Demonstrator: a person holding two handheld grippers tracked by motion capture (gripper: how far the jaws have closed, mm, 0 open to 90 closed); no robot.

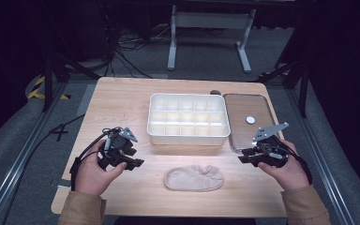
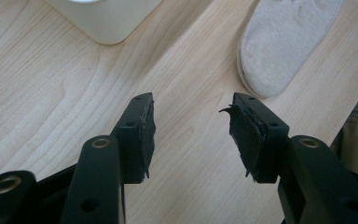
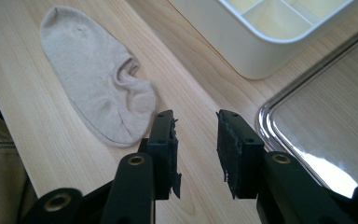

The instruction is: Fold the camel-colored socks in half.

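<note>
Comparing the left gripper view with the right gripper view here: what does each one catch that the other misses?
Left gripper view: its own open left gripper, and just a blank outer corner of the white divided box. Right gripper view: its own open right gripper, the box's compartments, and the clear lid beside the box. Both: the beige sock lying flat on the wooden table.

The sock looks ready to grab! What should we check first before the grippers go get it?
1. Sock lies flat on the table, nothing on it: ok.
2. Left gripper jaws apart and empty: ok.
3. Right gripper jaws apart and empty: ok.
4. White divided box has empty compartments: ok.
5. Clear lid lies off the box, beside it: ok.
6. Jaw pads firmly attached: not ok, edges look frayed.
</note>
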